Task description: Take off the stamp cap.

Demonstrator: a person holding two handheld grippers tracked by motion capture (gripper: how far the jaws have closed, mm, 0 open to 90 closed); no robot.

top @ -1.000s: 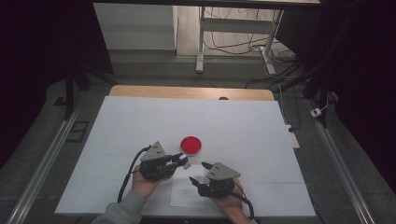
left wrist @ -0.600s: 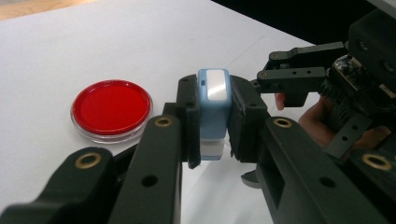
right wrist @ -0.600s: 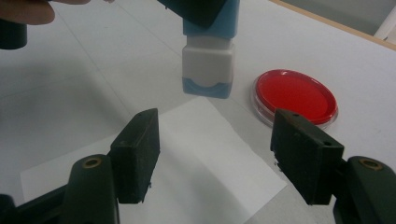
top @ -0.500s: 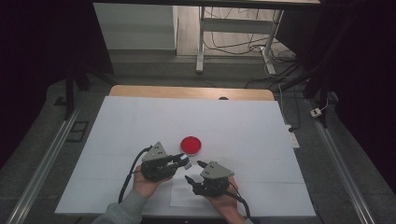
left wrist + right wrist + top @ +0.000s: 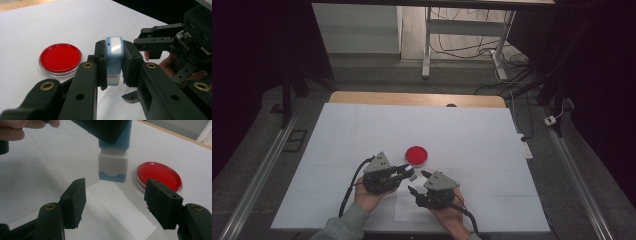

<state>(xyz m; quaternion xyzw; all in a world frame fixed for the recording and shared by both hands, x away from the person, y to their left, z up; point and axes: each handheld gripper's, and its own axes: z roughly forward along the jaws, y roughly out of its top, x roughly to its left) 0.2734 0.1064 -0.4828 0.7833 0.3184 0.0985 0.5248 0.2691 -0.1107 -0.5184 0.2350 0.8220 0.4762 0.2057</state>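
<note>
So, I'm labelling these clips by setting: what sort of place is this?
Probably a lab or recording workspace: a white-covered table, black curtains around it, loose cables on the floor behind.

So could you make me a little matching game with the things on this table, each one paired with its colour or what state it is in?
Things:
1. stamp
2. round dish
3. left gripper
4. right gripper

Descriptions:
A. open, nothing between its jaws
B. red, lying flat on the white table cover
C. shut on another thing
D. blue and white, held above the sheet of paper

Pairs: 1-D, 2-B, 3-C, 4-A
</note>
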